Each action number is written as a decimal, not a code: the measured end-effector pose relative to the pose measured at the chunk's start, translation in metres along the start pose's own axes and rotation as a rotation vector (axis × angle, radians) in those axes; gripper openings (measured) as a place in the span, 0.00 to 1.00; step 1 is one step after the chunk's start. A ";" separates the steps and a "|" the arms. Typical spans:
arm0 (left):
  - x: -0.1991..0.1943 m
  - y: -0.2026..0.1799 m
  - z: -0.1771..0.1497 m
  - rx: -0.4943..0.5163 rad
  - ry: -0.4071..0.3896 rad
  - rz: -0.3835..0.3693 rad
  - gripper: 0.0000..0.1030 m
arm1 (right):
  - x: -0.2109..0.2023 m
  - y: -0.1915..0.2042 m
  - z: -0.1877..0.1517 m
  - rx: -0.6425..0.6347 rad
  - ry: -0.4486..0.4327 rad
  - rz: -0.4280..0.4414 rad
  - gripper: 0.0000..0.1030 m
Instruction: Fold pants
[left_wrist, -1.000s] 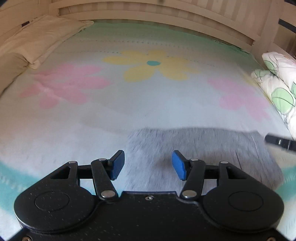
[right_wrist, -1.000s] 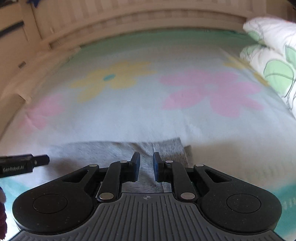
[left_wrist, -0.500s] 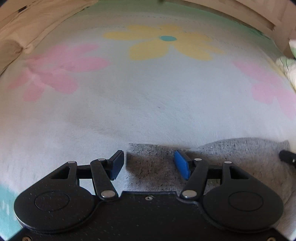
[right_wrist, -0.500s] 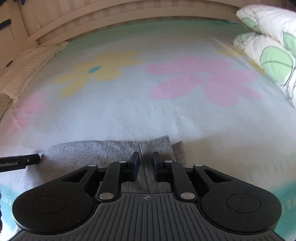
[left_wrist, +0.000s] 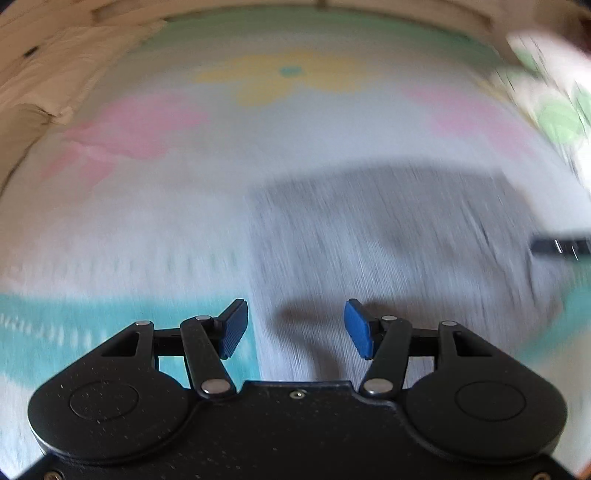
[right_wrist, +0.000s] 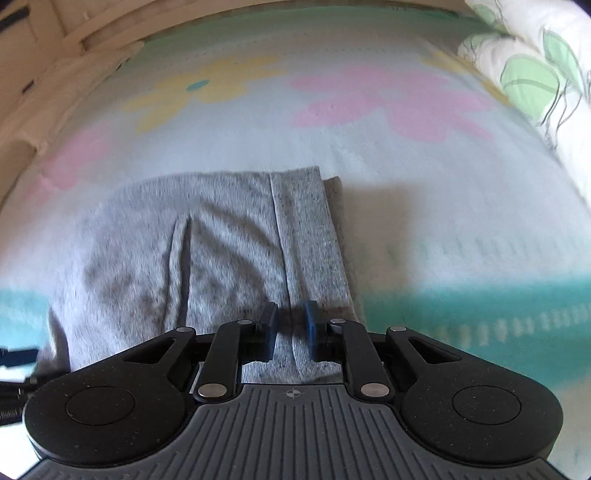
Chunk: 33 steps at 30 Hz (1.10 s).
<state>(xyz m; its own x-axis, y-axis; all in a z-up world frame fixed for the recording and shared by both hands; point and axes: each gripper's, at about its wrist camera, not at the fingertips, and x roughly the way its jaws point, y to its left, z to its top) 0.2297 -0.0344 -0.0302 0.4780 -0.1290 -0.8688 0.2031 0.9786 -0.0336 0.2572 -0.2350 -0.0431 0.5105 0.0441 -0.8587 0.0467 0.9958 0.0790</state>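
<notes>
Hovering over pants (right_wrist: 221, 240) already lying folded compact, perhaps one fold remaining. Holding left gripper (left_wrist: 295, 328) spread, empty. Carrying right gripper (right_wrist: 290, 328) nearly pinched, grasp impossible to tell.

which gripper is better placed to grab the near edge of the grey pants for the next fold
Right, probably. The right gripper sits low over the grey pants by the seamed band, jaws narrow with fabric showing between them. The left gripper hangs at the pants' left edge, jaws wide and closing on nothing yet.

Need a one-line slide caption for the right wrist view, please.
Right gripper poised over the right edge of folded grey pants on a flowered blanket, a leaf-print pillow at upper right.
</notes>
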 end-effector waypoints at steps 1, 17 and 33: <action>0.003 -0.002 -0.009 0.019 0.047 -0.007 0.60 | -0.005 0.004 -0.003 -0.017 -0.003 -0.013 0.15; -0.083 0.015 -0.016 -0.044 -0.132 0.032 0.63 | -0.081 0.015 -0.031 0.112 -0.141 0.112 0.19; 0.015 0.056 0.016 -0.186 -0.025 -0.053 0.75 | 0.020 -0.055 0.005 0.273 -0.111 0.067 0.52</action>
<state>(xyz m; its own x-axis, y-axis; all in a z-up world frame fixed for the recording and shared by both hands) 0.2616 0.0157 -0.0371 0.4924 -0.1824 -0.8511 0.0684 0.9829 -0.1710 0.2693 -0.2889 -0.0615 0.6102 0.0851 -0.7877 0.2315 0.9317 0.2800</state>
